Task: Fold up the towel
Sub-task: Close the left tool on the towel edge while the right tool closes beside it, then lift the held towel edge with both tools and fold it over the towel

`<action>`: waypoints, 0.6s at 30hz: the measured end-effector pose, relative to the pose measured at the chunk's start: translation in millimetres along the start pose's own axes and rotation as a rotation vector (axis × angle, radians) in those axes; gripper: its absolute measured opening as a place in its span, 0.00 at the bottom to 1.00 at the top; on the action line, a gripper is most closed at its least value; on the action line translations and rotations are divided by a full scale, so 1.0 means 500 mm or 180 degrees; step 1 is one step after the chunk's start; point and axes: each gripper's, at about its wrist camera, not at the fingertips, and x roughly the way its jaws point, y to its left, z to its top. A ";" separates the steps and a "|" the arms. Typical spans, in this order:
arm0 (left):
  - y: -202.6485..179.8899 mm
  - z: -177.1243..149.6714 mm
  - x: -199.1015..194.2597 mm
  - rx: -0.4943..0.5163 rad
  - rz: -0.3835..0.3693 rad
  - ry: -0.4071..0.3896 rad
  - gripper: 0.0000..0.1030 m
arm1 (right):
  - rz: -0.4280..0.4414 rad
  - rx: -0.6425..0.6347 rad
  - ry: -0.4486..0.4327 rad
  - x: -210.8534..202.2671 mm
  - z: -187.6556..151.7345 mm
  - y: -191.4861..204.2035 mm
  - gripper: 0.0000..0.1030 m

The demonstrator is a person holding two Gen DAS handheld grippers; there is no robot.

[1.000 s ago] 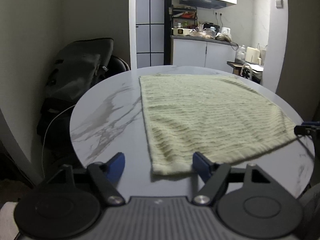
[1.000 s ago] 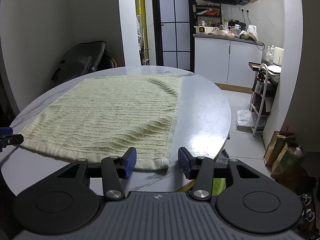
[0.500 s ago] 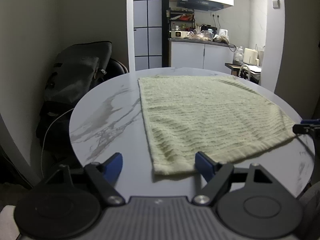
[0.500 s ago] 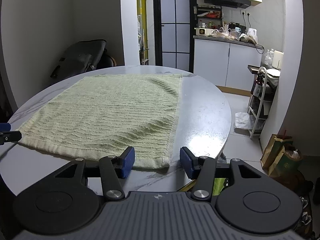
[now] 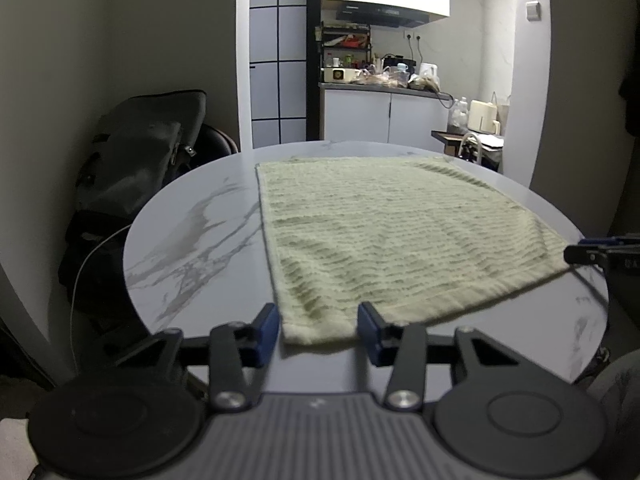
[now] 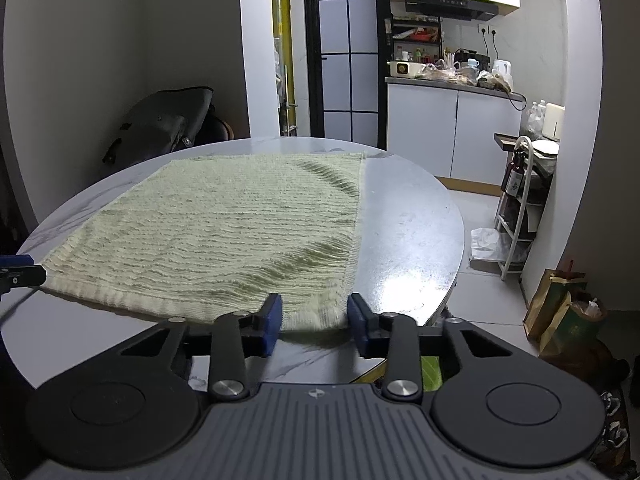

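Observation:
A pale green ribbed towel (image 5: 392, 236) lies spread flat on a round white marble table (image 5: 192, 248); it also shows in the right wrist view (image 6: 224, 236). My left gripper (image 5: 318, 332) is open, its blue pads on either side of the towel's near left corner. My right gripper (image 6: 314, 322) is open, its pads on either side of the near right corner. Each gripper's tip shows at the edge of the other's view: the right gripper (image 5: 596, 250) and the left gripper (image 6: 18, 272).
A dark bag on a chair (image 5: 140, 160) stands beyond the table's left side. A kitchen counter (image 6: 452, 84) with clutter is at the back. A white rack (image 6: 520, 208) and paper bags (image 6: 568, 312) stand on the floor at right.
Both grippers have moved forward toward the towel's near corners, so the corners now sit between the pads. The left jaws have narrowed somewhat. The towel has not moved.

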 end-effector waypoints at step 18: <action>0.000 0.000 0.000 -0.0151 -0.0104 -0.0036 0.13 | 0.0061 0.0028 -0.0049 -0.027 -0.018 0.014 0.09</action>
